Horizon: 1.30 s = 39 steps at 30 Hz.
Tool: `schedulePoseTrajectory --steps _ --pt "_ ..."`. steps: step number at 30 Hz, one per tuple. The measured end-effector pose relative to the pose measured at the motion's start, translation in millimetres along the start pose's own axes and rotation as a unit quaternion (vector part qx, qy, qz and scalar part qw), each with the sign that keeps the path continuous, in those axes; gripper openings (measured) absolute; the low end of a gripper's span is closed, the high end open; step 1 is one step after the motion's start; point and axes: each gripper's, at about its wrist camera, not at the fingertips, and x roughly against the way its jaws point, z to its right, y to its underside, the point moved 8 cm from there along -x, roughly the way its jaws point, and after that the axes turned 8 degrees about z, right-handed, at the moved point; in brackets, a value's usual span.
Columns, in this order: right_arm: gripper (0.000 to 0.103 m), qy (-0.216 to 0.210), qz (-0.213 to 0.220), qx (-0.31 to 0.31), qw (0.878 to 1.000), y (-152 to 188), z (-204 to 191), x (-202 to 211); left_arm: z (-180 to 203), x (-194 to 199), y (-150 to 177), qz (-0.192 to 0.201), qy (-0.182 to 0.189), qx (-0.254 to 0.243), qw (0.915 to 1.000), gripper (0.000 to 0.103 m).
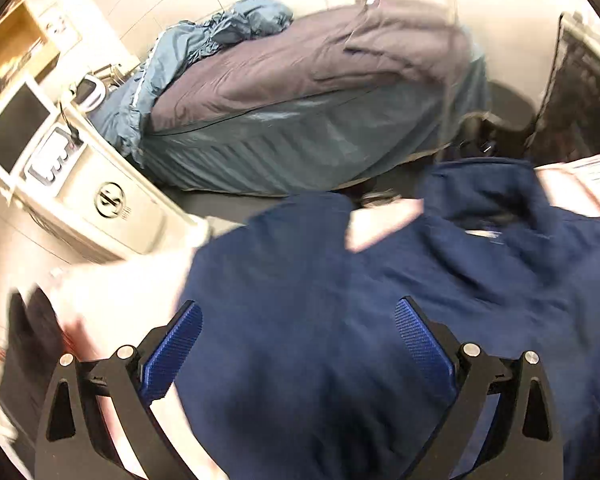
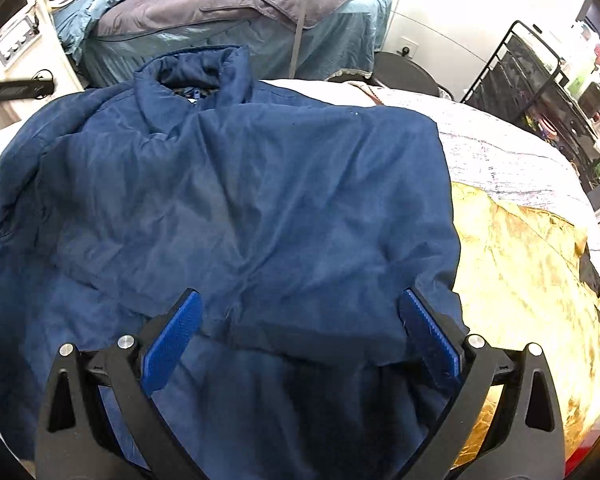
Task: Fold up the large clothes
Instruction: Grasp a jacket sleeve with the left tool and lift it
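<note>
A large dark blue padded jacket (image 2: 236,200) lies spread on a pale table, its collar (image 2: 204,68) at the far end and a sleeve folded across the body. My right gripper (image 2: 300,312) hovers open over the jacket's near part, blue pads wide apart with cloth beneath them. In the left wrist view, which is blurred by motion, the same jacket (image 1: 380,300) fills the lower frame. My left gripper (image 1: 298,320) is open above its left half. Nothing is pinched by either gripper.
A bed (image 2: 220,20) with grey and teal covers stands beyond the table. A white machine with a screen (image 1: 52,152) is at the left. A black wire rack (image 2: 540,92) stands at right. A gold cloth (image 2: 520,264) covers the table's right side.
</note>
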Motion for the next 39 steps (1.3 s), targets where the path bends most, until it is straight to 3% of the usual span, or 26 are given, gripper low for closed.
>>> schedulePoseTrajectory --steps 4,7,10,13,15,16,17,18,21,23,29,34,37,39 --pt "0.097 -0.012 -0.009 -0.026 1.000 -3 7 4 -7 -57 -9 -0.060 -0.022 -0.037 0.9973 0.096" --pt "0.097 -0.018 -0.016 -0.041 0.999 -2 11 4 -12 -109 6 -0.129 -0.068 -0.070 0.9869 0.090" --pt "0.097 -0.019 -0.020 -0.037 0.999 1 12 5 -25 -131 21 -0.166 -0.063 -0.036 0.9834 0.085" --pt "0.097 -0.015 -0.024 -0.016 0.999 7 11 5 -32 -139 21 -0.180 -0.027 0.003 0.9833 0.063" --pt "0.097 -0.012 -0.025 -0.005 1.000 9 9 5 -37 -138 18 -0.180 -0.006 0.018 0.9835 0.040" --pt "0.097 -0.012 -0.025 -0.004 1.000 8 8 5 -45 -136 15 -0.177 0.006 0.032 0.9837 0.032" --pt "0.097 -0.012 -0.025 -0.006 1.000 8 7 5 -49 -133 14 -0.174 0.008 0.039 0.9839 0.012" --pt "0.097 -0.013 -0.024 -0.011 1.000 7 7 5 -63 -130 13 -0.169 0.003 0.053 0.9842 0.006" --pt "0.097 -0.020 -0.025 -0.028 0.999 4 7 5 -96 -118 17 -0.158 0.043 0.123 0.9789 0.006" --pt "0.097 -0.028 -0.025 -0.035 0.999 2 6 5 -119 -107 20 -0.146 0.044 0.158 0.9756 0.005" --pt "0.097 -0.047 -0.028 -0.053 0.997 1 2 10 -167 -36 14 -0.071 0.082 0.237 0.9654 0.004" --pt "0.097 -0.058 -0.019 -0.065 0.996 0 -1 20 -140 51 -6 0.008 0.167 0.245 0.9551 0.003" --pt "0.097 -0.060 -0.012 -0.063 0.996 -1 -4 28 -101 103 -13 0.053 0.224 0.228 0.9460 0.003" --pt "0.097 -0.063 -0.006 -0.061 0.996 -1 -5 35 -77 125 -12 0.070 0.258 0.231 0.9357 0.003"
